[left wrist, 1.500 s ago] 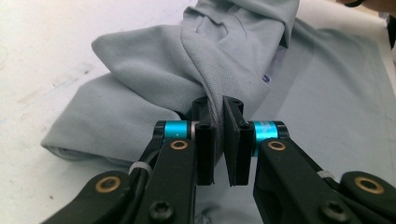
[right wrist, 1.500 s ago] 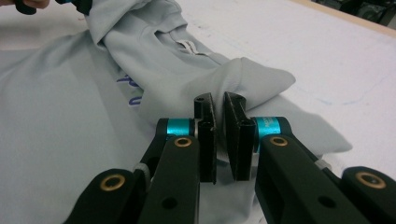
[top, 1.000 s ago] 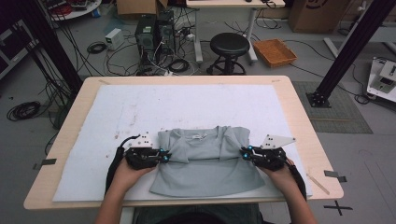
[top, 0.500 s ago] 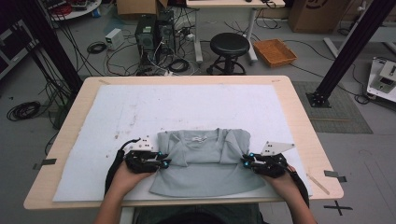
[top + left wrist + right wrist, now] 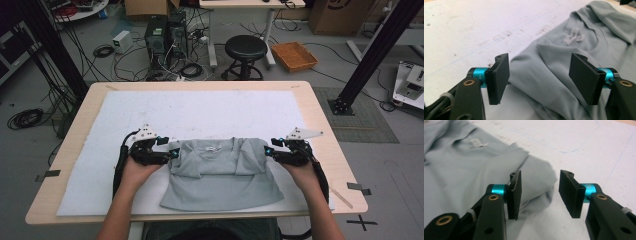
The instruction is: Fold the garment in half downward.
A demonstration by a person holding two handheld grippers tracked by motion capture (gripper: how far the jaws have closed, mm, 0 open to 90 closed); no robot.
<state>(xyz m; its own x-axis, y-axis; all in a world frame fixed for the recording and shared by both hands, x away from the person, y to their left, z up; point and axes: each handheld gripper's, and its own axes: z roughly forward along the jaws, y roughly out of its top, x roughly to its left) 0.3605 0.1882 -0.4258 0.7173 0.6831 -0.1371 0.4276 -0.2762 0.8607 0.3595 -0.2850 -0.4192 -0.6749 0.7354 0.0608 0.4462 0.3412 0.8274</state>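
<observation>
1. Since the earlier high view, both grippers have backed off the grey T-shirt (image 5: 220, 172): a second ago each was pinching a folded-in side of the garment, and now each sits just outside its edge. Both sets of jaws have just been opening, and nothing is between them now.

2. High view: the T-shirt lies on the white mat (image 5: 200, 110) near the person's edge of the wooden table (image 5: 320, 125), collar away from the person, both sleeves folded inward over the chest. The left gripper (image 5: 172, 154) rests beside the left fold, the right gripper (image 5: 269, 151) beside the right one. This symmetric placement suggests the two side folds were laid together and have been let go so that they stay flat.

3. Left gripper view: the left gripper (image 5: 539, 77) has its jaws wide apart, hovering over the folded cloth without pressing on it; the collar label is ahead.

4. Right gripper view: the right gripper (image 5: 540, 192) has its jaws apart too, with the rounded folded corner of the shirt lying just beyond them and free.
</observation>
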